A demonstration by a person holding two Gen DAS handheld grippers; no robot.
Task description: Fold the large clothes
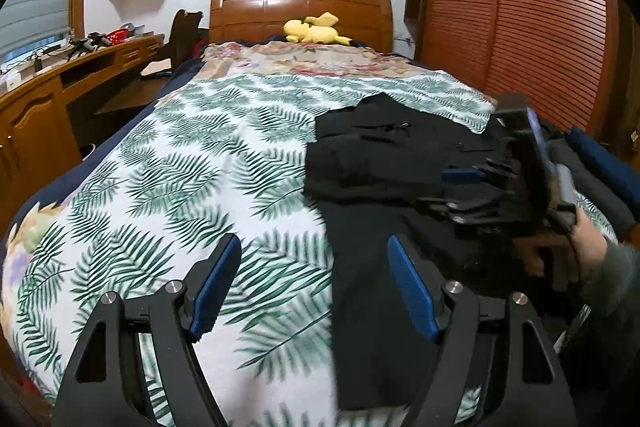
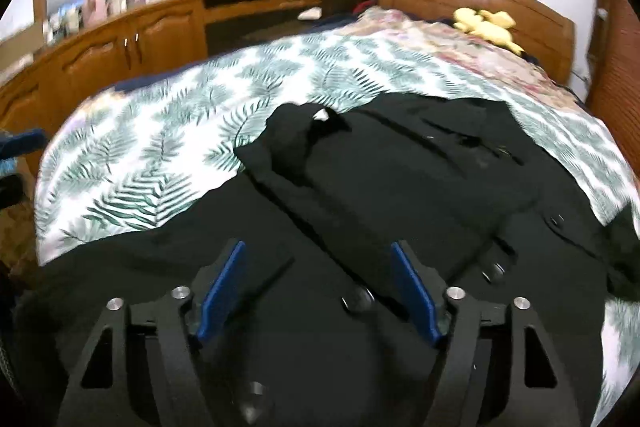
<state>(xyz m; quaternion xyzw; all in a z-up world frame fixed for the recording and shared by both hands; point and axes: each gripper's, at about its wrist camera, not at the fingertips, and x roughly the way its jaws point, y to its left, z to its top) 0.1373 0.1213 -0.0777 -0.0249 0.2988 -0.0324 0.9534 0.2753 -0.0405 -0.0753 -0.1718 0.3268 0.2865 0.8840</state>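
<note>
A large black coat [image 1: 380, 155] lies partly folded on the right half of the bed, its collar end doubled over towards the headboard. My left gripper [image 1: 314, 247] stands open above the coat's left edge, one finger over the leaf-print bedspread [image 1: 180, 155] and one over black cloth, with nothing between them. In the same view my right gripper [image 1: 452, 191] reaches in from the right over the coat, carried by a hand [image 1: 560, 247]. The right wrist view shows the right gripper [image 2: 318, 251] open just above the coat [image 2: 400, 187], near its buttons [image 2: 358, 301]; its pads press on nothing.
A yellow plush toy [image 1: 316, 31] lies by the wooden headboard [image 1: 300, 11]. A long wooden desk [image 1: 60, 95] runs along the bed's left side, and a slatted wardrobe [image 1: 520, 19] stands on the right. Dark blue and grey clothes [image 1: 600, 167] lie at the bed's right edge.
</note>
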